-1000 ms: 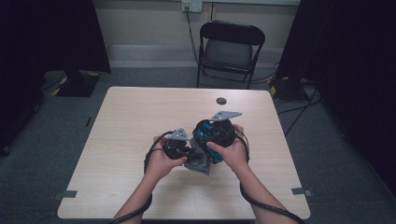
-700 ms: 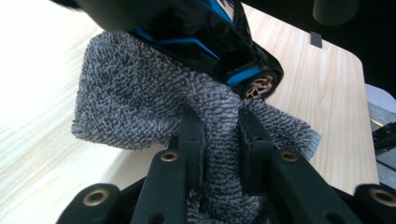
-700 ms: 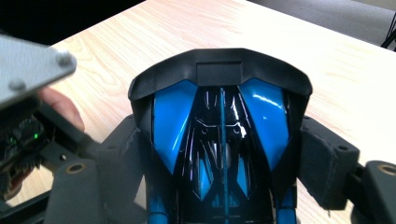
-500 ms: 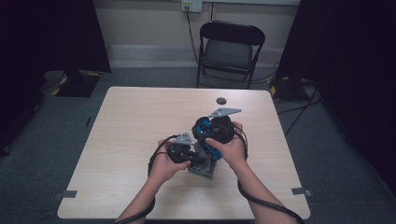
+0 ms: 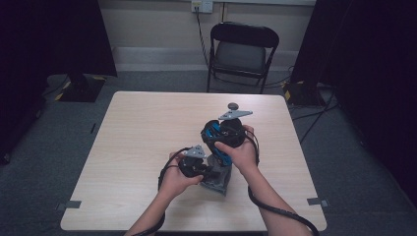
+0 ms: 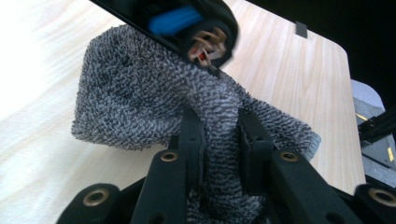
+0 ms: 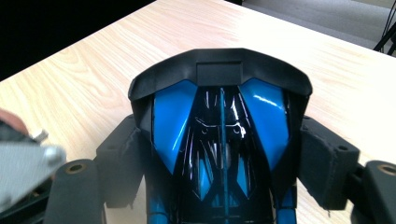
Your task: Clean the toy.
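Left gripper view: my left gripper clamped tight on grey cloth, cloth bunched against toy car. Right gripper view: my right gripper squeezing blue-black toy car by its sides, just above table. High view: cloth under car; small dark disc beyond car; folding chair farther beyond.
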`<action>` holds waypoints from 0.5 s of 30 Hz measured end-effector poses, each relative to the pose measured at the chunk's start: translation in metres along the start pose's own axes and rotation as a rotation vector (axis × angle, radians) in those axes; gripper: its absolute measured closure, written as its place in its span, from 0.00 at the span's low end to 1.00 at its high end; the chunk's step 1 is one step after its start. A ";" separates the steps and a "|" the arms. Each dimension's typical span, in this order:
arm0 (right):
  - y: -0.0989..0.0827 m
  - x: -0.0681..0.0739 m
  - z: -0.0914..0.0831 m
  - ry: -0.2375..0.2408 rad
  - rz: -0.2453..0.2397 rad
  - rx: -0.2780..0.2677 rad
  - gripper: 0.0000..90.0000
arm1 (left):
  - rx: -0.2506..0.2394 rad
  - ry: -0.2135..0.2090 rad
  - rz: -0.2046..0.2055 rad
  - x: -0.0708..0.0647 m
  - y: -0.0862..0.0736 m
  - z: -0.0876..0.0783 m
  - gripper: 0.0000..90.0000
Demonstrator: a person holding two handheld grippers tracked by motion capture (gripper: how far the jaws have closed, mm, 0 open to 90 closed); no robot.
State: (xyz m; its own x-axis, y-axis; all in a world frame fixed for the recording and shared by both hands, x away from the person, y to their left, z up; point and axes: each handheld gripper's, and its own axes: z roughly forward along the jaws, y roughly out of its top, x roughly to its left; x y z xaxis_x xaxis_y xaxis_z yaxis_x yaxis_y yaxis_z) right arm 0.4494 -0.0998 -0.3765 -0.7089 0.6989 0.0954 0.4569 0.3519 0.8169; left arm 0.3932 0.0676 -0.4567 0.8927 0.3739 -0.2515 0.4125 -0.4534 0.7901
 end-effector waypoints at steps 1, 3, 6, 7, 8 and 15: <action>0.001 0.000 0.000 -0.003 0.001 -0.001 0.28 | 0.001 -0.009 0.002 -0.002 -0.001 0.003 0.83; 0.002 -0.001 0.000 0.002 0.001 -0.003 0.28 | 0.017 -0.009 0.014 -0.005 -0.002 0.005 0.83; 0.002 -0.002 -0.001 -0.001 0.002 -0.003 0.28 | 0.021 -0.021 0.028 -0.009 -0.002 0.007 0.83; 0.003 -0.002 -0.001 -0.006 0.000 -0.002 0.28 | 0.019 -0.024 0.030 -0.011 -0.002 0.007 0.83; 0.003 -0.003 -0.001 -0.008 0.000 -0.002 0.28 | 0.019 -0.029 0.029 -0.012 -0.001 0.007 0.83; 0.001 -0.012 -0.007 -0.016 0.019 -0.012 0.28 | 0.025 -0.055 0.039 -0.019 -0.005 0.010 0.83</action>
State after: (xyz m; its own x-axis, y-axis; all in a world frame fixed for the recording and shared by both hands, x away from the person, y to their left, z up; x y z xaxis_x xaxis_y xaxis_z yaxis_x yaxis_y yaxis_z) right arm 0.4550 -0.1123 -0.3732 -0.6912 0.7154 0.1021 0.4640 0.3310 0.8217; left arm 0.3763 0.0545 -0.4614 0.9165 0.3112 -0.2515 0.3810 -0.4873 0.7857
